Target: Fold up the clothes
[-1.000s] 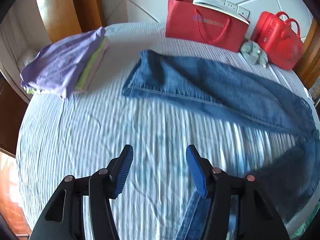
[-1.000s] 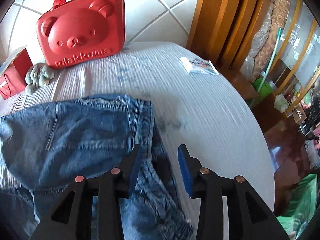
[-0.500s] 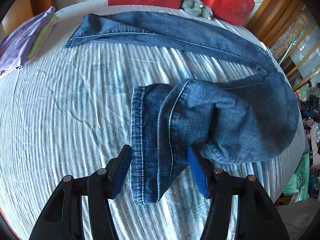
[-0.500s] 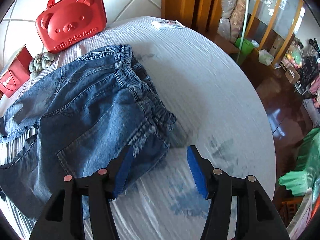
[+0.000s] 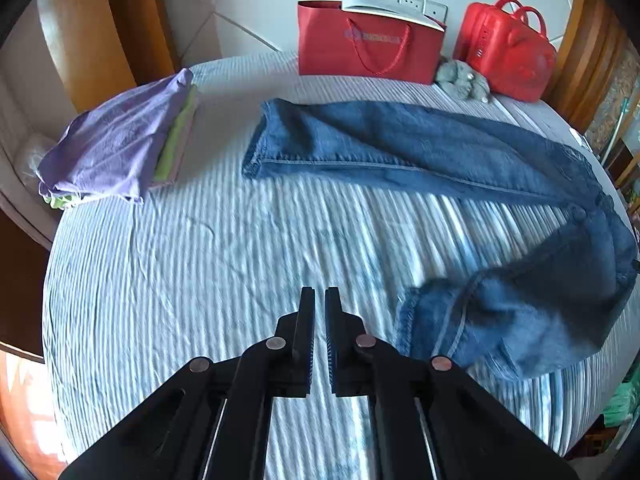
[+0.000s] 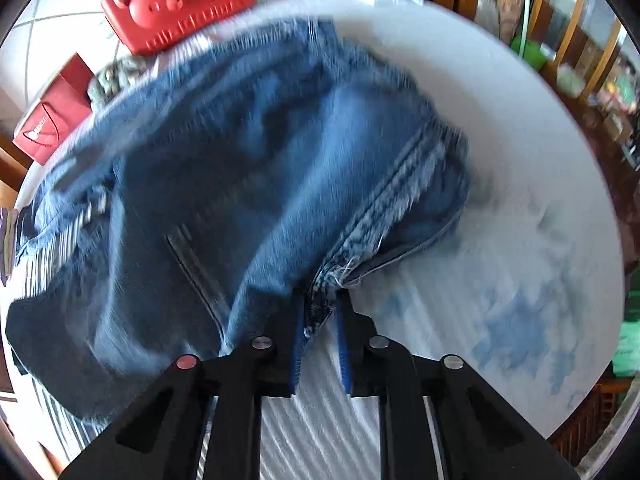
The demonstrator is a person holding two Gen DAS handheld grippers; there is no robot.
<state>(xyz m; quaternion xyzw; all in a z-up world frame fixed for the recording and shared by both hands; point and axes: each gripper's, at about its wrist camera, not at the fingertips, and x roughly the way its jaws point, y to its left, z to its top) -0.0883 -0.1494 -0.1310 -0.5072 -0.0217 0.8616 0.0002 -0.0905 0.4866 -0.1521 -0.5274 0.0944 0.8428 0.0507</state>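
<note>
A pair of blue jeans (image 5: 420,148) lies on the striped bed sheet (image 5: 200,260). One leg stretches across the far side; the other leg's cuff (image 5: 448,320) is bunched near the right. My left gripper (image 5: 319,300) is shut and empty above the bare sheet, left of that cuff. In the right wrist view my right gripper (image 6: 320,308) is shut on the frayed waistband edge of the jeans (image 6: 248,168), which look lifted and blurred.
A folded stack with a purple garment (image 5: 116,144) on top sits at the far left. A red paper bag (image 5: 368,48), a grey plush (image 5: 462,78) and a red bear case (image 5: 504,48) stand at the back. The bed edge (image 6: 580,280) curves at the right.
My left gripper has shut and now sits left of the cuff that lay between its fingers. My right gripper has closed on the jeans' waistband and the denim is moving.
</note>
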